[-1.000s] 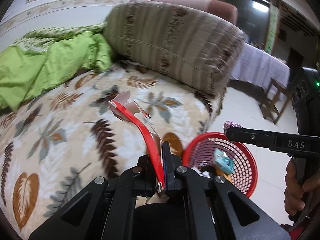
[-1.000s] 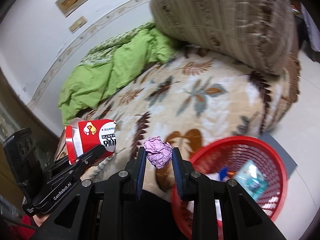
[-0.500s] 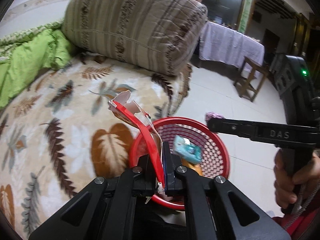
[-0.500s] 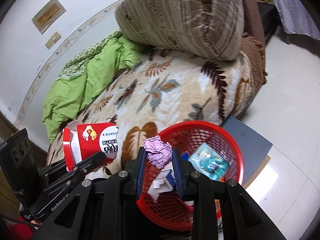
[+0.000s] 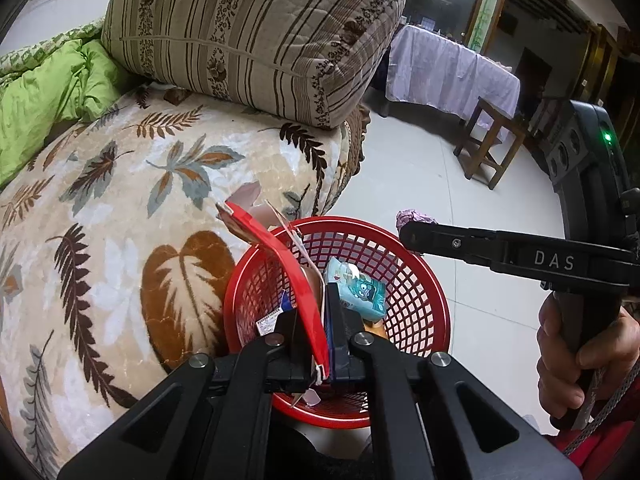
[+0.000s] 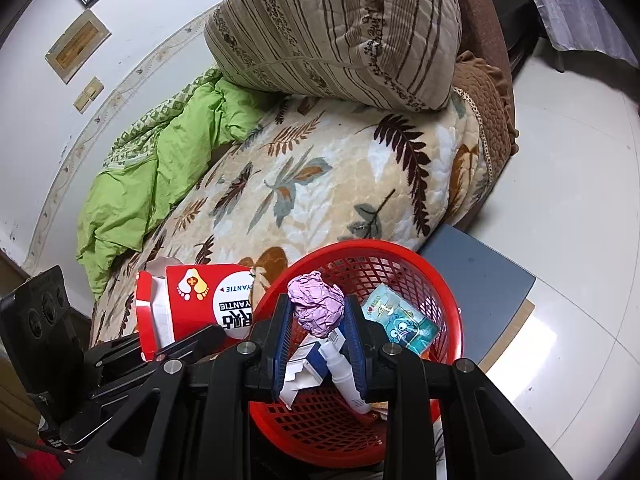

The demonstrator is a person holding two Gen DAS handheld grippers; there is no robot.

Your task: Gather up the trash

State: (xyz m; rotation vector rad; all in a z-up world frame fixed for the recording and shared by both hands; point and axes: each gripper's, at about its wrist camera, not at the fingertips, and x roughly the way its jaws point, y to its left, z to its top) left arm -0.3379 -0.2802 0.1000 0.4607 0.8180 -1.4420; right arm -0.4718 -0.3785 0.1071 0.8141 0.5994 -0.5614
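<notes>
Right wrist: right tool (image 6: 318, 322) grips pink wad (image 6: 316, 309) above red basket (image 6: 454, 312).

Red carton (image 5: 276, 264) seen edge-on in left wrist view, so its print was hidden; lower end buried btwn left gripper (image 5: 320, 336) pads. Purple foil ball (image 5: 414, 217) mostly behind right gripper (image 5: 416, 232) finger there. Basket (image 6: 448, 292) near rim blocked by gripper body in both views. Items under the teal packet (image 6: 404, 326) too covered to ID. Green quilt (image 5: 44, 96) cut off at left edge.
</notes>
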